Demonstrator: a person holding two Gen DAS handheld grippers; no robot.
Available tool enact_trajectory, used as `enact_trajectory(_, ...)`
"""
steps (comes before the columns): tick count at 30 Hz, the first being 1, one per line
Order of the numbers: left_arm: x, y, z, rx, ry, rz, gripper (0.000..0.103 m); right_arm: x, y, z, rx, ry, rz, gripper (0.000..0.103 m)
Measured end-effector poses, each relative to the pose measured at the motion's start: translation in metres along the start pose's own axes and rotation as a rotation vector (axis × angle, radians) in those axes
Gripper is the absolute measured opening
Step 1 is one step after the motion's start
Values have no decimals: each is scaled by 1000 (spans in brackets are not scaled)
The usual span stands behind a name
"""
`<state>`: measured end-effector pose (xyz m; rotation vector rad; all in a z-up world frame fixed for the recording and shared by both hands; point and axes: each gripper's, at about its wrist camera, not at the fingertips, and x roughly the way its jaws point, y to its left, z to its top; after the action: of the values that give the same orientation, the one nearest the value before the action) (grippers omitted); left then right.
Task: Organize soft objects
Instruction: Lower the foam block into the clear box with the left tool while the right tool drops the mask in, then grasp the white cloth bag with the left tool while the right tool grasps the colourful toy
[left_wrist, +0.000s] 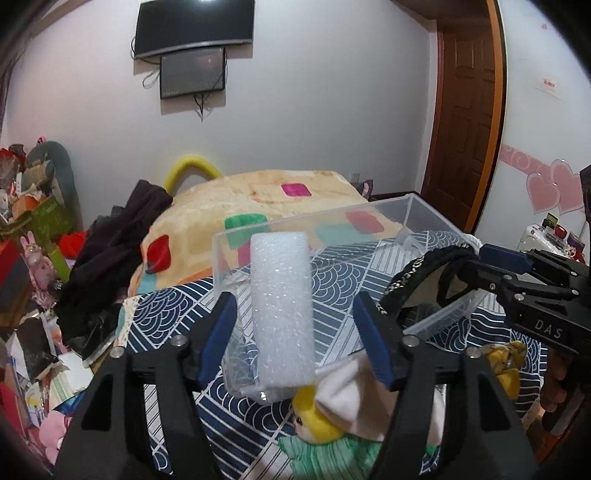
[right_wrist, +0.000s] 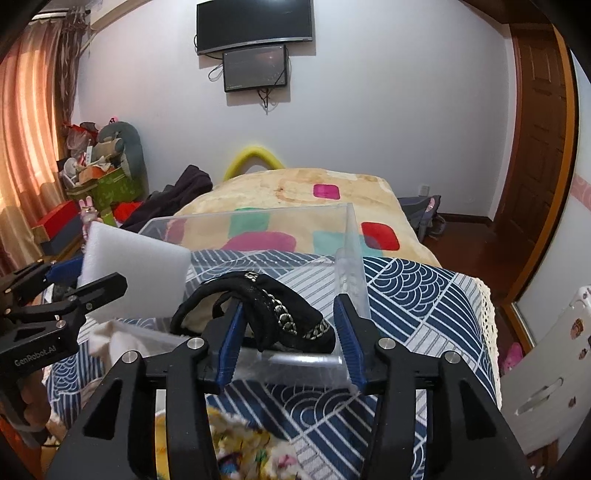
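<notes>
Foam block (left_wrist: 282, 314) stands upright, tilted.

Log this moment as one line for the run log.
left tongs: open around white foam block | right tongs: open by black chain-trimmed headband | both at clear plastic box

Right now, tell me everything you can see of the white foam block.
The white foam block is a thick rectangular slab with a bubbly, packing-foam texture and slightly rounded corners. It stands tilted, its lower end down inside the clear plastic box at the box's left end, its upper end rising above the rim. It sits in the gap of the left tool, whose blue pads are spread wider than the block and appear clear of it. In the right wrist view its broad flat face shows.
</notes>
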<state>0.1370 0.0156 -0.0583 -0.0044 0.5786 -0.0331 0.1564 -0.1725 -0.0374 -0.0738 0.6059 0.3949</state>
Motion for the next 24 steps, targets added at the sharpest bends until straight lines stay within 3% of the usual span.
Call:
enact_trajectory(4,-15,-3,-3,-1,-22,4,77,-10,-2,-3,3,-13,12,58)
enact_trajectory(11,-42,-2,-12,-23,-53,6,88,-31,-1,-10,3,-46,1,61)
enact_trajectory(14,-45,2,-19,-45,-42,-1,90,-38,-3,-13,12,-61,4,69)
enact_trajectory(19,-41,2,-33,-63,11,-22,90,-46,-5,-18,23,-87,4,70)
enact_trajectory(24,-39,-10,-45,-45,37,-39,90,-39,-3,-28,25,-58,7,70)
